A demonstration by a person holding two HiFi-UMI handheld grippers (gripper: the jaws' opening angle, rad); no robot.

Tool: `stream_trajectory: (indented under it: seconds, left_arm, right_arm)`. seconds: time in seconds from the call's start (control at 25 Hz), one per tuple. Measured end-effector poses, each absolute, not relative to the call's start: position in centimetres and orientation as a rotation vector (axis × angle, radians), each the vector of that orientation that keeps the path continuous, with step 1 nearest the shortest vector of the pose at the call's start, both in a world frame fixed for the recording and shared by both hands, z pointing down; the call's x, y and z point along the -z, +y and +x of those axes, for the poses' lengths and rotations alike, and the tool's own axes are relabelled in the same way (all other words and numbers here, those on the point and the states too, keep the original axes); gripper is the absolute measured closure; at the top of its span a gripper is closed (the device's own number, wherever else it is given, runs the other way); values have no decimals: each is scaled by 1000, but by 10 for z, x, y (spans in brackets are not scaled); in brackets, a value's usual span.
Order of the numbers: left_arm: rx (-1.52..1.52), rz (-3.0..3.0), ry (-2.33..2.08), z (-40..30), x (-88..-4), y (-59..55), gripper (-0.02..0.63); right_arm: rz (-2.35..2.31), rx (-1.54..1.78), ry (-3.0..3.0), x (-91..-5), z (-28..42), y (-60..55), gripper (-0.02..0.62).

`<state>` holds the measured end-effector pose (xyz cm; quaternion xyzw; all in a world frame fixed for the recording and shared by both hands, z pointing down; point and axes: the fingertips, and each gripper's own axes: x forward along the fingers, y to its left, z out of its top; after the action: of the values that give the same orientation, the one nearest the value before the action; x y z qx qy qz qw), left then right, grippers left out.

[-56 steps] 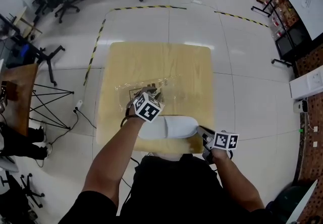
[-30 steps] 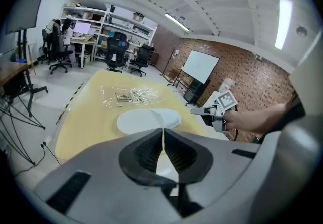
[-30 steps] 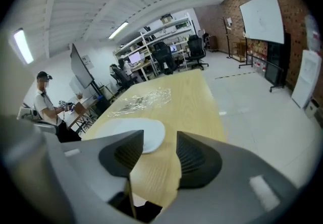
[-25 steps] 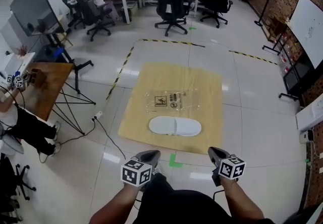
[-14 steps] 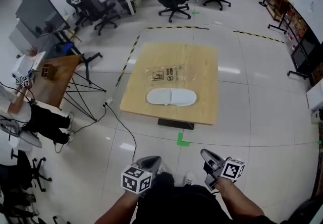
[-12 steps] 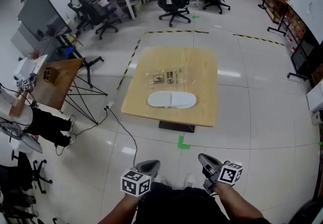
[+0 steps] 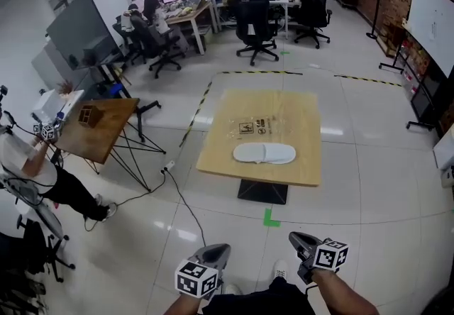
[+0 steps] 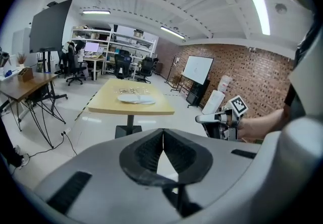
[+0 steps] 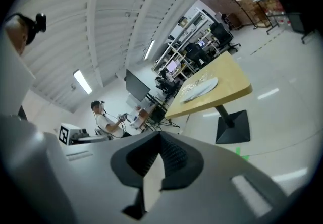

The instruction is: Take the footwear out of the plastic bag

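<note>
Both left tongs (image 8: 162, 142) and right tongs (image 9: 160, 143) sit closed, empty (far off); slippers (image 7: 264, 154) by the near edge of the surface (image 7: 301, 111) could be knocked off.

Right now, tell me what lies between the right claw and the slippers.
In the head view, from the right claw to the slippers: bare tiled floor, a green tape mark, then the table's near edge.

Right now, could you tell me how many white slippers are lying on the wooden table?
2. The left slipper and the right slipper lie end to end on the table, on the near side of the clear plastic bag. None seems hidden.
</note>
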<state>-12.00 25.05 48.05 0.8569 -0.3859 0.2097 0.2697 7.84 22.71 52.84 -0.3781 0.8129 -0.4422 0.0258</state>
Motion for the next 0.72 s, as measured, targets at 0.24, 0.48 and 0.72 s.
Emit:
stream_trajectory:
  seconds: [0.24, 0.48, 0.72]
  left_arm:
    - [-491, 2334, -904, -153, -492, 291, 597]
    - [-501, 2421, -797, -151, -497, 328, 597]
    - [-518, 2465, -851, -159, -483, 346, 598]
  right_arm:
    - [-1304, 1147, 2686, -494, 24, 286, 594]
    - [-1509, 980, 2887, -491, -1, 358, 594]
    - [-1562, 989, 2866, -473, 8, 391, 594]
